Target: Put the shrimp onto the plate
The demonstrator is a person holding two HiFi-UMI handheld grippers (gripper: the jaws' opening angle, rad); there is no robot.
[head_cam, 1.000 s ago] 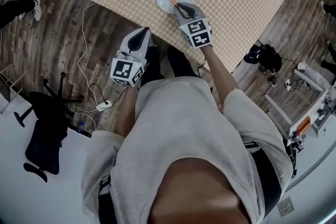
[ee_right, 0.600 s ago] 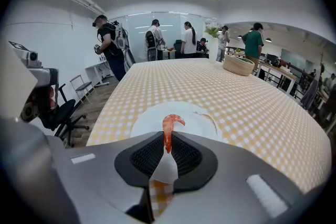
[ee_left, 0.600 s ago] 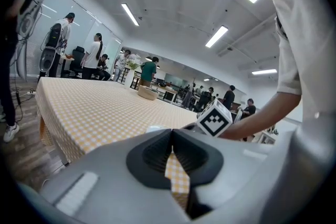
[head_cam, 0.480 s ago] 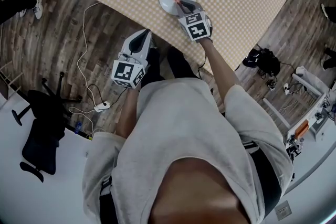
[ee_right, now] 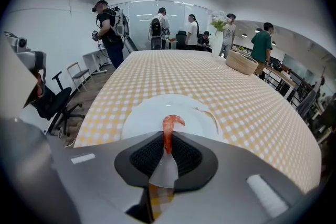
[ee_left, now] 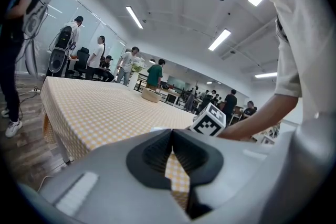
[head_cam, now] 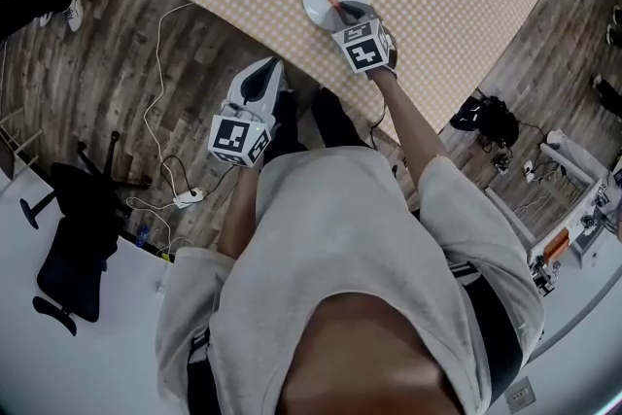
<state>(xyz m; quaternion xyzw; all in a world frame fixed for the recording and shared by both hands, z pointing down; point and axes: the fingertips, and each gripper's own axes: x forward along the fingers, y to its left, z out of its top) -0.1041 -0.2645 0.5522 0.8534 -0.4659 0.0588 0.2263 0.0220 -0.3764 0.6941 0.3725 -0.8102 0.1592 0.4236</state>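
Shrimp [ee_right: 172,122] pinched in right gripper [ee_right: 167,139], now lowered closer over plate [ee_right: 137,119]; release likely next. Left gripper [ee_left: 172,135] closed, empty.

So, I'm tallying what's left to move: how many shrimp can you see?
1. The shrimp is pinched in the right gripper, above the white plate. The gripper could hide others.
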